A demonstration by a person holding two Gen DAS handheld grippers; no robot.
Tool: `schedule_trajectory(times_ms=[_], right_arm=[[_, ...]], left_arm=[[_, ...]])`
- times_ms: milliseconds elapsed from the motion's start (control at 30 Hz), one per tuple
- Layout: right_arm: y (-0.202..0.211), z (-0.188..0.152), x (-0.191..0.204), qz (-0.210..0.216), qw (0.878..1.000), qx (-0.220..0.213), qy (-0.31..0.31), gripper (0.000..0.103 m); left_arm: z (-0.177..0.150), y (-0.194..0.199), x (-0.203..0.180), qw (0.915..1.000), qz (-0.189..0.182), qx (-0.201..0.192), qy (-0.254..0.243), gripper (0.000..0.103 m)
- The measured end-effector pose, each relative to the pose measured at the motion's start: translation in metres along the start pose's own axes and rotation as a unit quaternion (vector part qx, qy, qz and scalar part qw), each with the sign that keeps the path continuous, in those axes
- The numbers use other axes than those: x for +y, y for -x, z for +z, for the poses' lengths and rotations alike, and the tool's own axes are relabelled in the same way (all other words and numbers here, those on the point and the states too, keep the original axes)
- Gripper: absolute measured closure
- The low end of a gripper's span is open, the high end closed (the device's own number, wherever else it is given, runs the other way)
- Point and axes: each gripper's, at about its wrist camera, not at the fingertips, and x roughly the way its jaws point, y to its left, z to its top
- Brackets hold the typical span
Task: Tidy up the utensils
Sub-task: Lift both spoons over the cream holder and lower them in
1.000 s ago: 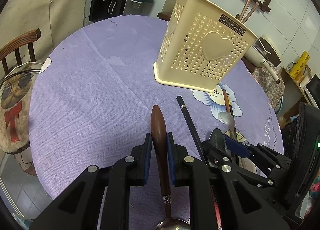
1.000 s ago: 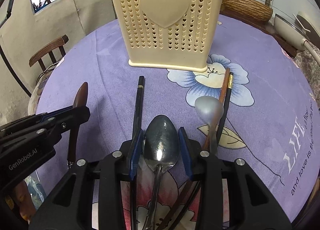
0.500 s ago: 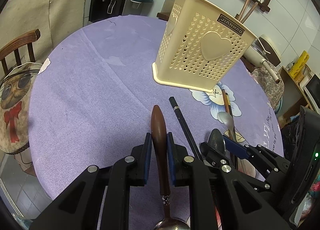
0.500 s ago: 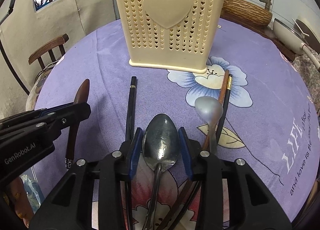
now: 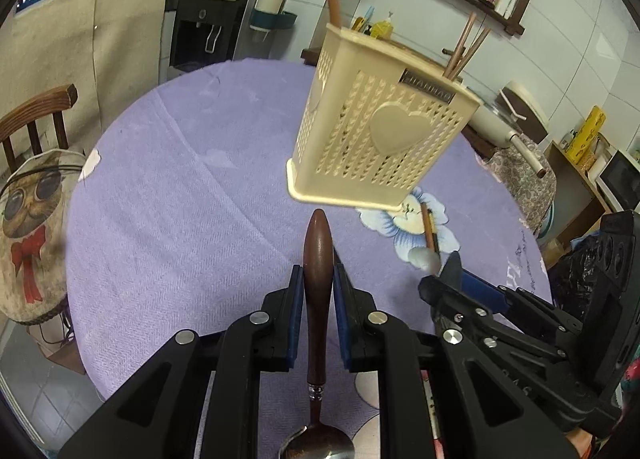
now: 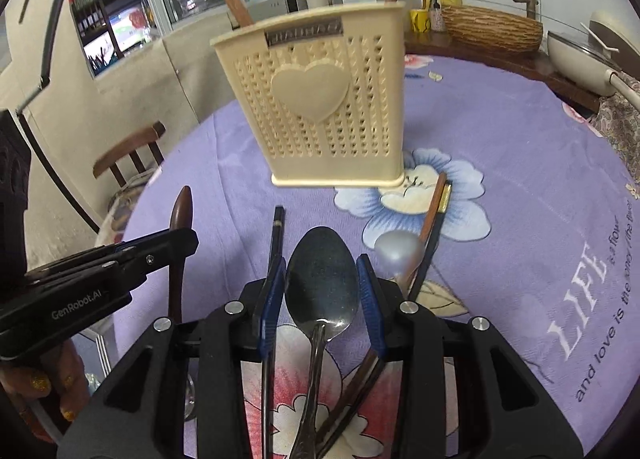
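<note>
Steel spoon pinched across its bowl by the right gripper, brown-handled spoon clamped by its handle in the left gripper, both lifted short of the cream utensil holder on the purple-clothed counter. Liable to slip or swivel, given the curved bowl. Could catch the holder's rim and tip it.

Your right tool grips a steel spoon by the bowl's edges. Cream holder stands ahead on the purple counter. Black chopstick lies left of the spoon; silver spoon right. Left tool holds a brown-handled spoon.
</note>
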Motion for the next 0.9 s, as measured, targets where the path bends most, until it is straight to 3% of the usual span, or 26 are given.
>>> schedule_trajectory(times_ms=[433, 733, 900], right_arm=[[0.054, 0.026, 0.004, 0.028, 0.997, -0.070, 0.007, 0.066], [0.046, 0.039, 0.003, 0.064, 0.994, -0.090, 0.009, 0.066], [0.047, 0.049, 0.003, 0.062, 0.992, -0.105, 0.020, 0.066]], left_arm=[[0.026, 0.044, -0.013, 0.9965, -0.001, -0.082, -0.015, 0.088], [0.041, 0.048, -0.019, 0.9959, -0.022, -0.084, -0.025, 0.088], [0.051, 0.051, -0.020, 0.9952, -0.034, -0.088, -0.028, 0.088]])
